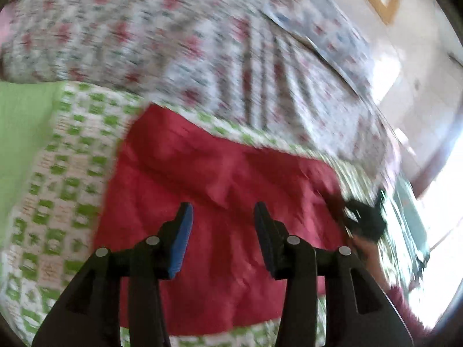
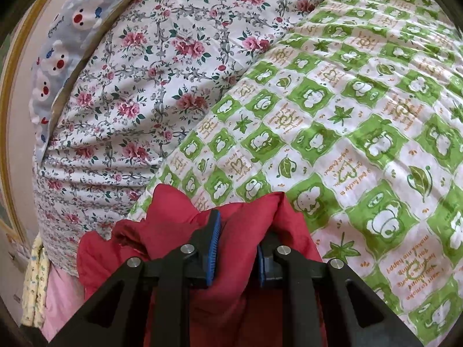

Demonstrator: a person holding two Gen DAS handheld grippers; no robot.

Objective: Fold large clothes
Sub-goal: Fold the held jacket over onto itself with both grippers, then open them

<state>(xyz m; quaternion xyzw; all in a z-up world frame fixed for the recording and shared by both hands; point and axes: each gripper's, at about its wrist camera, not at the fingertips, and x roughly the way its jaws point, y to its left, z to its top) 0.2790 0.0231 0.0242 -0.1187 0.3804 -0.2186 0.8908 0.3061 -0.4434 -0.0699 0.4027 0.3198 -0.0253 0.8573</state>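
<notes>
Your left tongs [image 1: 222, 231] are released: the blue pads stand apart with nothing pinched between them, and past the gap you just see the red garment [image 1: 220, 179] lying below. That red cloth is spread fairly flat, a bit creased, on the green-and-white checked quilt [image 1: 66, 173] that covers the bed. The whole left wrist view is smeared with motion blur, so fine detail is hard to read there. Off to its right edge a dark shape [image 1: 366, 217] sits at the garment's far side; it looks like your other tool, but it's too blurry to say for sure.

Your right tongs [image 2: 237, 248] are clenched on the red garment [image 2: 254, 217]: a thick bunched fold of the fabric is squeezed between the blue pads and bulges up over the tips, with more red cloth spilling to the left and hanging down under the tool. That bunch sits at the edge of the checked quilt [image 2: 361, 121], the one with the little bears and leaves.

Beyond the quilt there's a floral duvet [image 2: 139, 86] with pink roses, piled up high, touching the quilt along a diagonal line. Behind that, a grey pillow [image 2: 60, 43] with cartoon faces leans by the wooden headboard edge [image 2: 11, 92].
</notes>
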